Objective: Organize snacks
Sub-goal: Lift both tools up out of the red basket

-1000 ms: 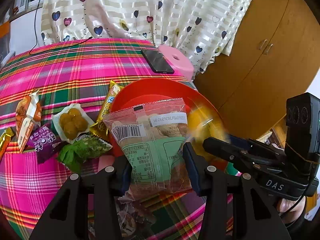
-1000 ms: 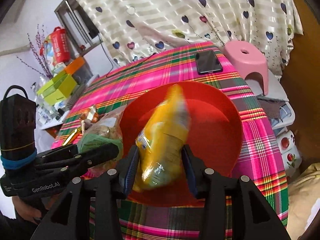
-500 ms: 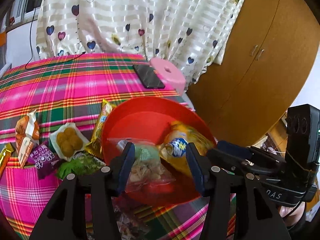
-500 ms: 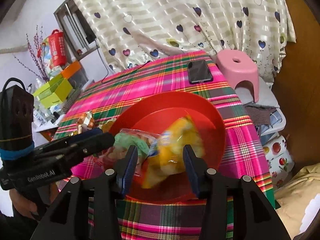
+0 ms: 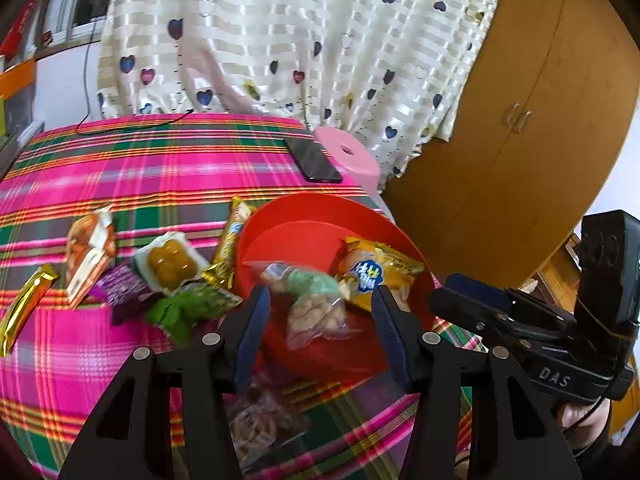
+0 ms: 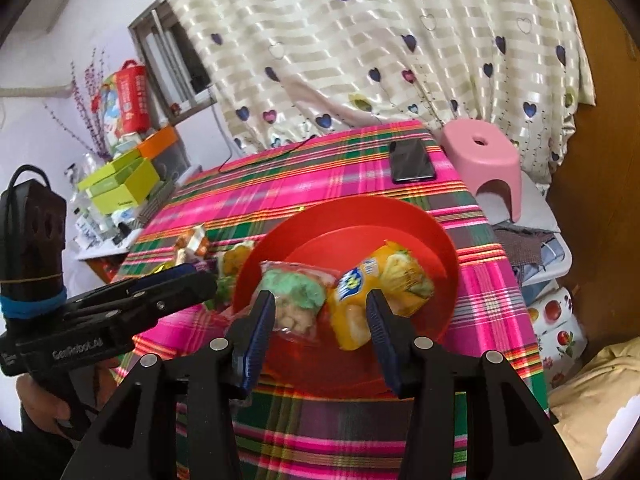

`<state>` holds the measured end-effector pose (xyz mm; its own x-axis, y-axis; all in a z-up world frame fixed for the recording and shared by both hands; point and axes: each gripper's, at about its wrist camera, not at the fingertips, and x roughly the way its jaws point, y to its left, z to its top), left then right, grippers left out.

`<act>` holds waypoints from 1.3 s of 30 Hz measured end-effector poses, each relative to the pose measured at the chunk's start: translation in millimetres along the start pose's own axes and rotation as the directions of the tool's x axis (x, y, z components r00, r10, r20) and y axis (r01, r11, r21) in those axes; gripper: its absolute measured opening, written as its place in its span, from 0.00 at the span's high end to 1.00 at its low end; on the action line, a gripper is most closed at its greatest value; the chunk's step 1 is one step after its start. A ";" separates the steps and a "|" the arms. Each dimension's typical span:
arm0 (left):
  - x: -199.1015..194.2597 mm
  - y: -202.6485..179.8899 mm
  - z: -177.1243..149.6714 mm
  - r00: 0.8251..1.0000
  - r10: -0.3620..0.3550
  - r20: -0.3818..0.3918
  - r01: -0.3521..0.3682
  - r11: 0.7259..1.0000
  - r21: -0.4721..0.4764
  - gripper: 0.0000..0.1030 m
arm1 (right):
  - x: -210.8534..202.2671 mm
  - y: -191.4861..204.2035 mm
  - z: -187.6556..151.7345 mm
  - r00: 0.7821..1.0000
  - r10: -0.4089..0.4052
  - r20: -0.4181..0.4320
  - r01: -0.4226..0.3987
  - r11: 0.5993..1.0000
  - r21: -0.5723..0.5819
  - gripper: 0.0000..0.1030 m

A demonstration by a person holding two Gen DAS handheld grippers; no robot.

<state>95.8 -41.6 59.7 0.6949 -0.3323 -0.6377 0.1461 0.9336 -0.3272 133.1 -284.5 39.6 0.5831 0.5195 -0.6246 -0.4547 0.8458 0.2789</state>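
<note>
Two snack packets lie in the red bowl (image 6: 442, 248): a green-labelled clear bag (image 6: 294, 296) and a yellow bag (image 6: 376, 292). The left gripper (image 5: 320, 332) and right gripper (image 6: 320, 320) both stand released and empty. Loose packets (image 5: 172, 264) on the plaid cloth (image 5: 120, 184) look light, soft and crinkly, their contents probably crushable; grip each across its middle.

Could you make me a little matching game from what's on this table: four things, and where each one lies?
Things:
1. yellow snack bag
2. black phone
3. purple snack packet
4. pink plastic stool

Places:
A. on the checked cloth, left of the bowl
B. beside the table, off its far corner
C. inside the red plastic bowl
D. at the far corner of the checked cloth

Pairs: 1-C, 2-D, 3-A, 4-B
</note>
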 end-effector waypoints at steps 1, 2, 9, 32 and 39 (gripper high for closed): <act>-3.9 2.0 -2.3 1.000 0.005 0.002 -0.005 1.000 -0.006 0.47 | -2.1 5.1 -1.6 1.000 0.003 0.003 -0.003 1.000 -0.014 0.55; -6.5 3.2 -4.7 1.000 0.007 0.005 -0.007 1.000 -0.008 0.47 | -3.7 8.9 -2.3 1.000 0.004 0.006 -0.004 1.000 -0.024 0.55; -21.9 7.9 -22.0 0.999 0.046 0.012 -0.046 0.999 -0.024 0.48 | -13.2 30.2 -10.8 1.000 0.018 0.015 -0.016 0.997 -0.076 0.55; -37.6 34.9 -64.7 0.994 0.108 -0.022 -0.110 0.991 -0.079 0.48 | 5.6 71.9 -45.8 0.993 0.077 -0.090 -0.091 0.984 -0.155 0.55; -31.8 52.0 -76.2 0.989 0.130 -0.064 -0.137 0.985 -0.103 0.48 | 19.8 78.7 -52.4 0.986 0.091 -0.139 -0.114 0.979 -0.171 0.55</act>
<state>27.6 7.3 9.8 0.6615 -0.2156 -0.7183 -0.0234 0.9514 -0.3071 73.6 -214.0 11.0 0.4398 0.5723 -0.6922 -0.6268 0.7475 0.2198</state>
